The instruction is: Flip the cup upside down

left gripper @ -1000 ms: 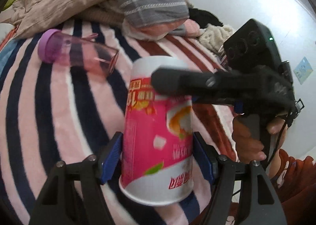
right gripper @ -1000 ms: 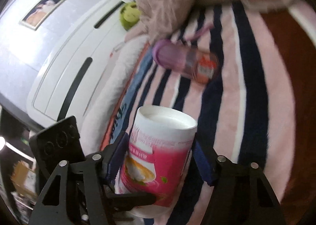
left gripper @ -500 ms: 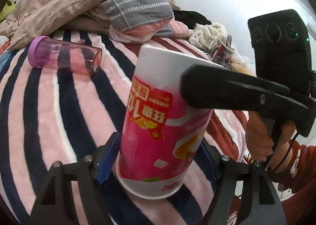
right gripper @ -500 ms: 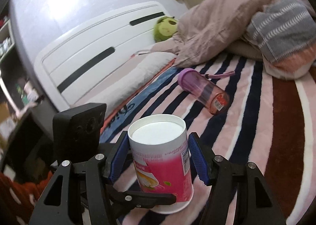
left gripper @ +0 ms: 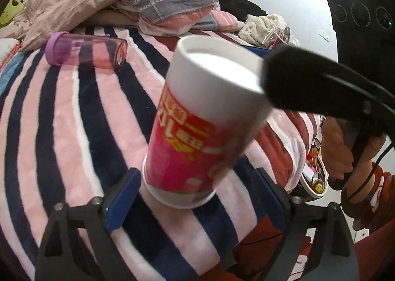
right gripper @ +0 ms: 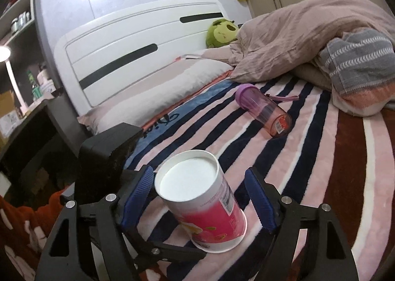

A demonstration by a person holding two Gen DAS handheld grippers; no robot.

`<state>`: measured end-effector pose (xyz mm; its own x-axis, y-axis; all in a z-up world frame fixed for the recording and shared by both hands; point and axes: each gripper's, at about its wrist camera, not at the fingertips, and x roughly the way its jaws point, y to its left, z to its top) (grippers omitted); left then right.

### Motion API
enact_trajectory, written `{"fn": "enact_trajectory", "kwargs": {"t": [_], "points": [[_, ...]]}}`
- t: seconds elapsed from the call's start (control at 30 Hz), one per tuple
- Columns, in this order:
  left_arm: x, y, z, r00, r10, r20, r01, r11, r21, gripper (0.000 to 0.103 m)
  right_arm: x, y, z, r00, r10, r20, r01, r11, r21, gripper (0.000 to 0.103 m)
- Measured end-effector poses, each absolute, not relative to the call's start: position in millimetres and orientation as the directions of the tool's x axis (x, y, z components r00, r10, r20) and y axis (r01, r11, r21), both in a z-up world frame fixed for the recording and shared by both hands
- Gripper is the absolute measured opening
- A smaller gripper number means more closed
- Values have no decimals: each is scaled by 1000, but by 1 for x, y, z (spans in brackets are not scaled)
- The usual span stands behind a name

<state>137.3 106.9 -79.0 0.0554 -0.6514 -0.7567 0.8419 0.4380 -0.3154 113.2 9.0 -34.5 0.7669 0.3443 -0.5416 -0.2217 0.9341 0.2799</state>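
Already the cup (right gripper: 201,207) sits bottom-up on the striped blanket (right gripper: 308,157) of the bed, its wide mouth down against the fabric and its white closed base facing the ceiling. It leans a little rather than standing square, and in the left view it looks blurred, so we cannot say whether it has settled.

Our right hand-held gripper (right gripper: 200,203) is spread wide, a blue pad on each side of the cup with a clear gap on both sides. Our left hand-held gripper (left gripper: 195,199) is also spread: its left pad sits just beside the rim, touching or nearly so, and the other pad stands apart, so it clamps nothing. One black finger of the right tool crosses in front of the cup's upper edge in the left view; we cannot tell whether it touches.

We judge the flip itself as done. What seems left is for the cup to rest steady on the soft blanket and for both tools to draw clear without tipping it.

Toward the head of the bed a purple bottle (right gripper: 263,113) lies on its side, well apart, near a heaped quilt (right gripper: 308,34)
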Motion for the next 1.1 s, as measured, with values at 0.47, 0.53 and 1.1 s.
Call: {"fn": "enact_trajectory", "kwargs": {"t": [0.47,0.53,1.1], "points": [[98,149,-8,301,-607,-736,794,586,-159,93,70,12,4,818,188,-543,-79,973,218,82],[93,155,4,357,-578,-734,760,636,-132,93,62,15,8,819,122,-561,-19,982,186,83],[66,185,53,567,-521,-638,595,795,-120,100,13,18,20,797,-86,-598,174,980,91,101]]}}
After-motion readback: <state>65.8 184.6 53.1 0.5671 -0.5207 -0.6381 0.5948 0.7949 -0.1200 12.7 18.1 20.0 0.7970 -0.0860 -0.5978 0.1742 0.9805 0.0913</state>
